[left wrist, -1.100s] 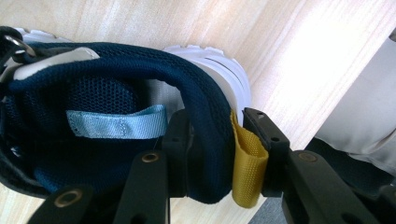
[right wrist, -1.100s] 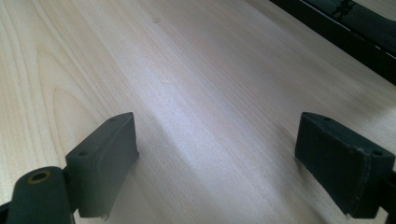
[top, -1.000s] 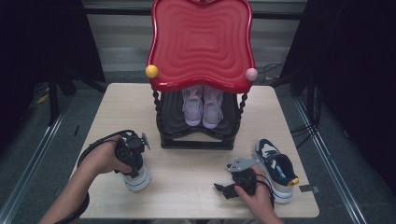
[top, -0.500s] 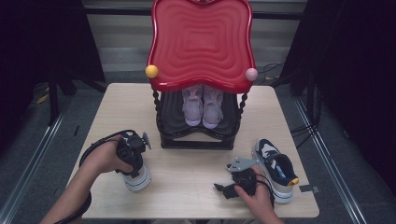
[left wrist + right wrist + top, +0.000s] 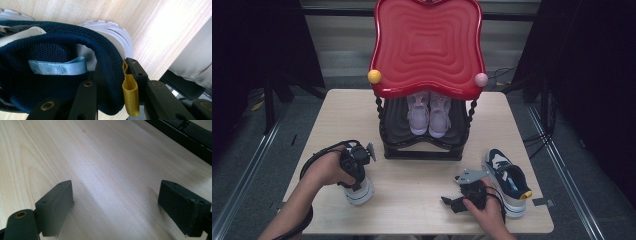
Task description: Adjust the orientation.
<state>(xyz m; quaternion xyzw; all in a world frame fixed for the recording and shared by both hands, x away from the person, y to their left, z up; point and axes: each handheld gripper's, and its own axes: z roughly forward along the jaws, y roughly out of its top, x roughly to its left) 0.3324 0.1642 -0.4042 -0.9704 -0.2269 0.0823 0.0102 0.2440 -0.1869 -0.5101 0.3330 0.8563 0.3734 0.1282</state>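
Because the shoe [image 5: 62, 75] at the near left of the table [image 5: 412, 200] is being gripped by its heel, the left gripper [image 5: 354, 162] has just been closing, one jaw inside the collar, the other outside against the yellow loop [image 5: 130, 96]. The right gripper [image 5: 464, 197] rests at near right, jaws apart over bare wood, leaving the second shoe [image 5: 507, 180] beside it free.

You had a black shoe rack [image 5: 422, 149] at the back of the bench [image 5: 412, 190], a pink pair of sneakers [image 5: 428, 114] on its shelf under the red wavy top [image 5: 427, 47]. A second navy sneaker [image 5: 508, 179] lay at the right.
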